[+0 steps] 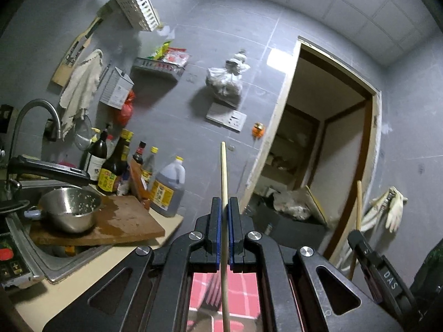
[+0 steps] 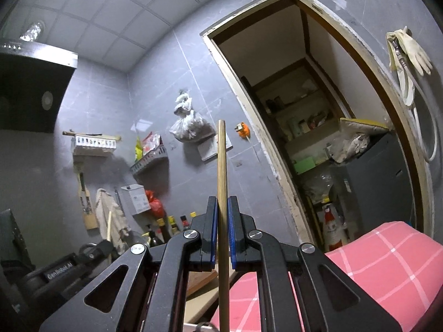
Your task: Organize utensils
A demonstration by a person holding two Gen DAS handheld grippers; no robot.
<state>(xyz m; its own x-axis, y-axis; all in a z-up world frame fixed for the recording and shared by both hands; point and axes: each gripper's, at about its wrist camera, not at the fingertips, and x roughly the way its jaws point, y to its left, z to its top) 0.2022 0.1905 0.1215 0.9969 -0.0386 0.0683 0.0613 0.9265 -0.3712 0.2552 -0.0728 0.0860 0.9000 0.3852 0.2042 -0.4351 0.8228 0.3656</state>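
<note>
My left gripper [image 1: 224,203] is shut on a pale wooden chopstick [image 1: 223,171] that stands upright between the blue pads and rises above them. My right gripper [image 2: 221,202] is shut on a darker wooden chopstick [image 2: 222,160], also upright. In the left wrist view the right gripper [image 1: 371,260] shows at the lower right with its chopstick [image 1: 358,207]. The right wrist view shows the left gripper [image 2: 83,251] low on the left with its stick [image 2: 108,227]. A white slotted utensil basket [image 1: 138,7] [image 2: 94,142] hangs high on the grey tiled wall.
A steel bowl [image 1: 70,210] sits on a wet wooden board [image 1: 133,221] over the sink [image 1: 69,265], under a tap [image 1: 36,110]. Sauce bottles [image 1: 113,163] line the wall. A doorway [image 2: 318,138] opens on the right. Pink checked cloth [image 2: 387,262] lies below.
</note>
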